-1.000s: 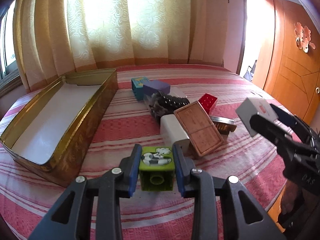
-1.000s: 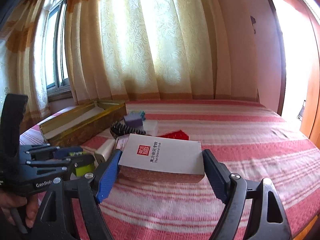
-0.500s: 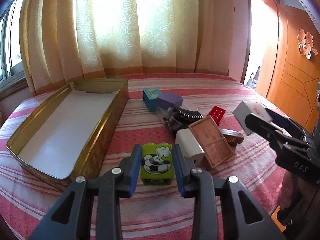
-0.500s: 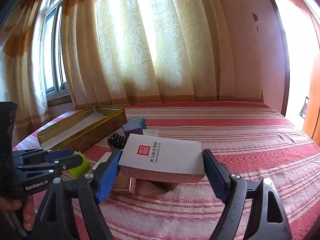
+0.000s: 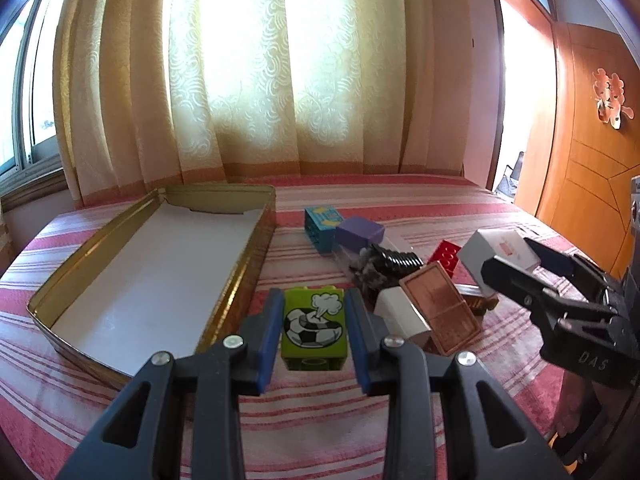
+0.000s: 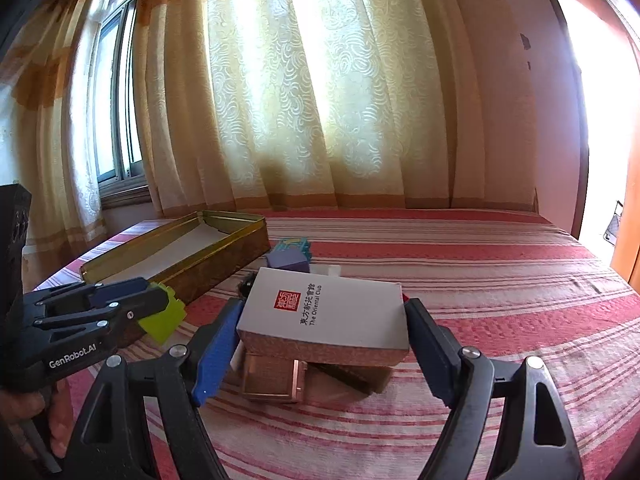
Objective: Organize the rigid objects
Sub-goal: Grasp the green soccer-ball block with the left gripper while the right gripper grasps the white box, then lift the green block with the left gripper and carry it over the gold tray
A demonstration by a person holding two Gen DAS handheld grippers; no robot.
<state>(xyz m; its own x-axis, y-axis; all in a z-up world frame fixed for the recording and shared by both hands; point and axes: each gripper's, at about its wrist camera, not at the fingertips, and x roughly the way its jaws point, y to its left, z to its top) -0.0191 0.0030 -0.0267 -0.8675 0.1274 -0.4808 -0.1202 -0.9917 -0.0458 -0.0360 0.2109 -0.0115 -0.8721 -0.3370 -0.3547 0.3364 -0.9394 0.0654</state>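
Green block (image 5: 313, 334) (football print), white box (image 6: 325, 316)

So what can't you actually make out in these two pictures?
- Right wrist view: the pile under the white box, hidden by it.
- Left wrist view: the gold tin's near corner, behind the left tool.
- Left wrist view: the dark ridged thing, too cluttered to identify.
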